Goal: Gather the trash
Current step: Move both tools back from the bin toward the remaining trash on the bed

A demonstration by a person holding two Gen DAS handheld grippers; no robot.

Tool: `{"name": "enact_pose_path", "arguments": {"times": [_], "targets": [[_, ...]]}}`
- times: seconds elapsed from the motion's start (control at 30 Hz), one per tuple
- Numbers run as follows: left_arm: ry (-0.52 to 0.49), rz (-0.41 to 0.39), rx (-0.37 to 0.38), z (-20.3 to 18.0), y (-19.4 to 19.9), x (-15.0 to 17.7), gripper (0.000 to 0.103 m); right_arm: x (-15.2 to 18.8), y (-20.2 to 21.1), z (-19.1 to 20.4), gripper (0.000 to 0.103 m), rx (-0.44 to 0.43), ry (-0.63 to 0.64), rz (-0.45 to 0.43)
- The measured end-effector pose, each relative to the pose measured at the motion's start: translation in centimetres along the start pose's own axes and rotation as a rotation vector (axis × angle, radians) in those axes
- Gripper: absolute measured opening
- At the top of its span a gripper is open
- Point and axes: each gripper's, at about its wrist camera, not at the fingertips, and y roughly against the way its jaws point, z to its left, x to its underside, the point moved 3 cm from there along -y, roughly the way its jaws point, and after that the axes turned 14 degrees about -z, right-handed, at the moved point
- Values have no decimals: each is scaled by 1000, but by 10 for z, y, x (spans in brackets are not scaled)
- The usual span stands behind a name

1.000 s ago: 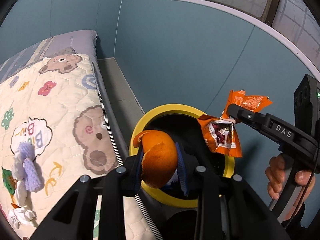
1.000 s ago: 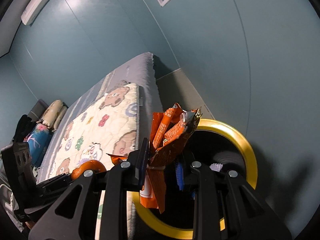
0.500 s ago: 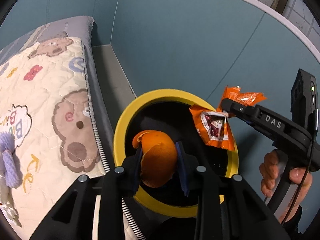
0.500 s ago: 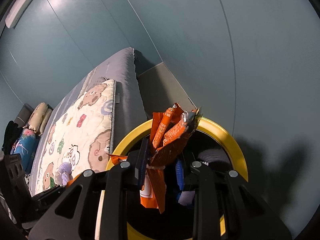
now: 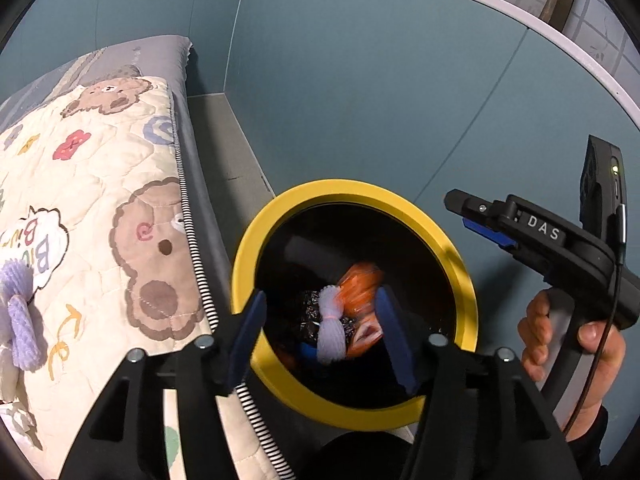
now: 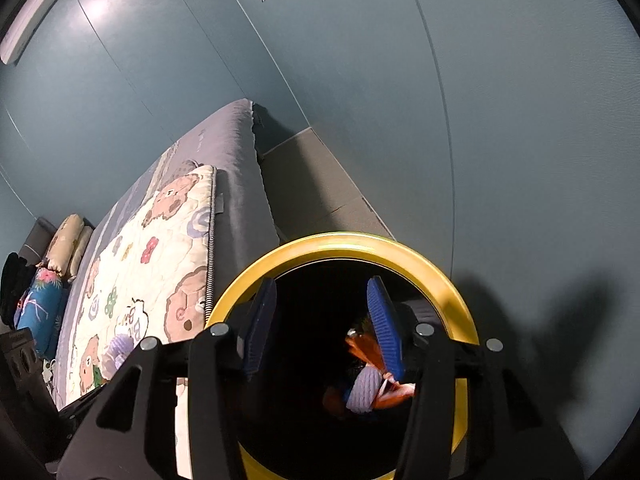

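Observation:
A black trash bin with a yellow rim [image 5: 404, 200] [image 6: 436, 264] stands on the floor beside the bed. Inside it lie an orange snack wrapper [image 5: 360, 284] [image 6: 360, 350], a lilac foam net [image 5: 331, 332] [image 6: 362, 392] and other dark scraps. My left gripper [image 5: 320, 332] is open and empty over the bin's mouth. My right gripper [image 6: 320, 328] is open and empty over the bin too; it shows in the left wrist view [image 5: 480, 220] at the bin's right side. More trash lies on the quilt: a lilac foam net [image 5: 20, 316] [image 6: 120, 348] and white crumpled paper [image 5: 16, 420].
The bed with a bear-print quilt [image 5: 92, 184] [image 6: 160, 248] lies left of the bin. A teal wall [image 5: 360, 80] runs behind and right of the bin. A strip of grey floor [image 5: 224, 148] runs between bed and wall. Pillows [image 6: 44, 280] lie at the bed's far end.
Both grippers have opened. The orange peel has dropped from the left one and the orange wrapper from the right one into the bin.

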Motion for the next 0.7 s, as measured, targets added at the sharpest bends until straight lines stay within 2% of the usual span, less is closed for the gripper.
{"name": "enact_pose_path", "arguments": {"times": [0.23,0.4,0.57,0.7], "targets": [[10,-47,-26,17,19,-4,73,5,4,6,46,-16,-1,2],[-6,-112,-66,34,39,-7,85,15,6,18,52,-50,22,10],[2,-148,-105,51,61,-5,88,26,11,35,65,-86,45,20],[32,-173,-132,67,82,-5,88,29,14,52,69,-105,62,25]]}}
